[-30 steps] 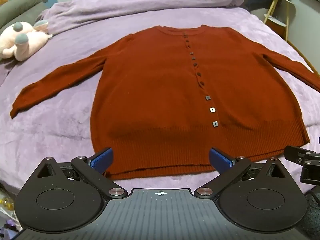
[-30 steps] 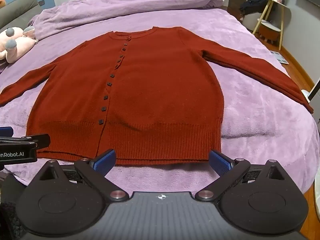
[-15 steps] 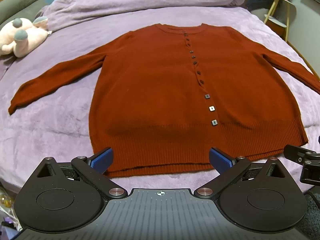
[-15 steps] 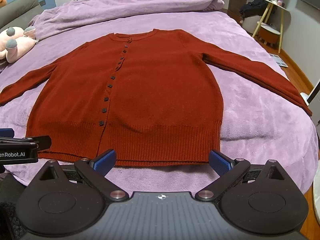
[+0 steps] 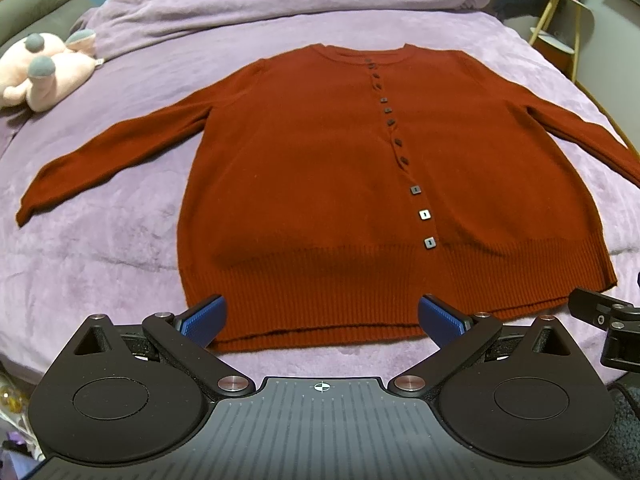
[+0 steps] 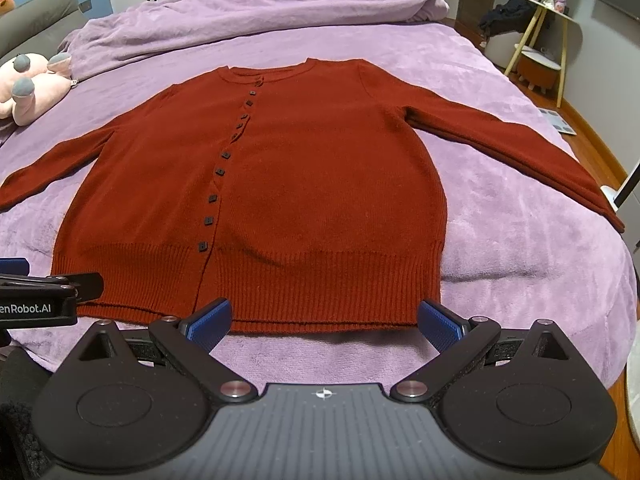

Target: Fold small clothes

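Lilac plush covers the whole bed (image 5: pixel 100 248), a soft fleecy blanket with a faint nap, and a rumpled quilt (image 5: pixel 280 4) of the same colour is heaped along the far end. On it I see the cardigan (image 5: pixel 320 184) spread flat and face up, a rust-red fine knit with a round neck, a broad ribbed hem nearest me and both sleeves stretched out to the sides. Small square buttons (image 5: pixel 425 214) run down its front in a slightly wavy line (the lower ones catch the light and look pale, the upper ones dark), and the front is fastened.

My left tool (image 5: pixel 320 314) hovers just short of the hem, its blue ribbed pads (image 5: pixel 204 316) spread wide apart with nothing between them; the left pad sits over the hem's near left corner. My right tool (image 6: pixel 325 318) is likewise wide open and empty, poised above the hem's right half, its right pad (image 6: pixel 440 322) close to the garment's right corner. Each tool shows at the edge of the other's view, so they are side by side.

A pink stuffed toy (image 5: pixel 44 76) with grey rounded tips lies on the bed's far left, well apart from the left sleeve (image 5: pixel 104 160). Beyond the bed on the right stands a yellow-legged side table (image 6: pixel 540 28) with dark cloth on it, on a wooden floor (image 6: pixel 600 152).
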Demonstrator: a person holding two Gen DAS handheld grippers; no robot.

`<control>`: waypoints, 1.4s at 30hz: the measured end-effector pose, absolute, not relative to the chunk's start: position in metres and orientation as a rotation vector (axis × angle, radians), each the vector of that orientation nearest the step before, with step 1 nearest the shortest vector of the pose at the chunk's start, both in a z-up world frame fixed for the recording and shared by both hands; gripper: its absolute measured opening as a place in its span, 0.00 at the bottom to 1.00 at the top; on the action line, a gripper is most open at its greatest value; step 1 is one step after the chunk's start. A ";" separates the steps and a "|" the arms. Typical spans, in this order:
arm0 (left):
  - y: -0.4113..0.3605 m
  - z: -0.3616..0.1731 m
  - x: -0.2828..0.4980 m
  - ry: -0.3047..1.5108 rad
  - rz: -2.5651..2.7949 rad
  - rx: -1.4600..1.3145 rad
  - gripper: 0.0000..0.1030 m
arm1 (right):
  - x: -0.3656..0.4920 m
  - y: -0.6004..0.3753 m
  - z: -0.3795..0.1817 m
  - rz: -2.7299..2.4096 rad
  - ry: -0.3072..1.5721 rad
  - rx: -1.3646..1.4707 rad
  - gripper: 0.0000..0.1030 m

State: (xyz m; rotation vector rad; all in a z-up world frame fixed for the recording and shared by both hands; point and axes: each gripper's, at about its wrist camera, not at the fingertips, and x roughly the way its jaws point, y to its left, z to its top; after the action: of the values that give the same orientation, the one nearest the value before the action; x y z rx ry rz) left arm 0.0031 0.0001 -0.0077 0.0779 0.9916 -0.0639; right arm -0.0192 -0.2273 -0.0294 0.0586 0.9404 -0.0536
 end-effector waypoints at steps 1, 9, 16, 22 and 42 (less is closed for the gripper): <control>0.000 -0.008 0.003 0.993 -0.064 0.077 1.00 | -0.019 -0.227 -0.029 -0.054 0.940 0.059 0.96; 0.000 -0.008 0.003 0.994 -0.069 0.080 1.00 | -0.020 -0.228 -0.029 -0.054 0.937 0.055 0.96; 0.000 -0.009 0.003 0.997 -0.068 0.081 1.00 | -0.020 -0.228 -0.030 -0.054 0.938 0.057 0.96; -0.001 -0.009 0.002 1.004 -0.069 0.081 1.00 | -0.020 -0.228 -0.030 -0.054 0.938 0.060 0.96; 0.001 -0.012 0.004 1.019 -0.068 0.067 1.00 | -0.022 -0.225 -0.029 -0.033 0.908 0.047 0.96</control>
State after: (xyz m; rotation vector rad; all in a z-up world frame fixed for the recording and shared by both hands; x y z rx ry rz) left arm 0.0040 0.0014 -0.0123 0.0670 1.0191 -0.0678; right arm -0.0220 -0.2249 -0.0289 0.0470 0.9082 -0.0331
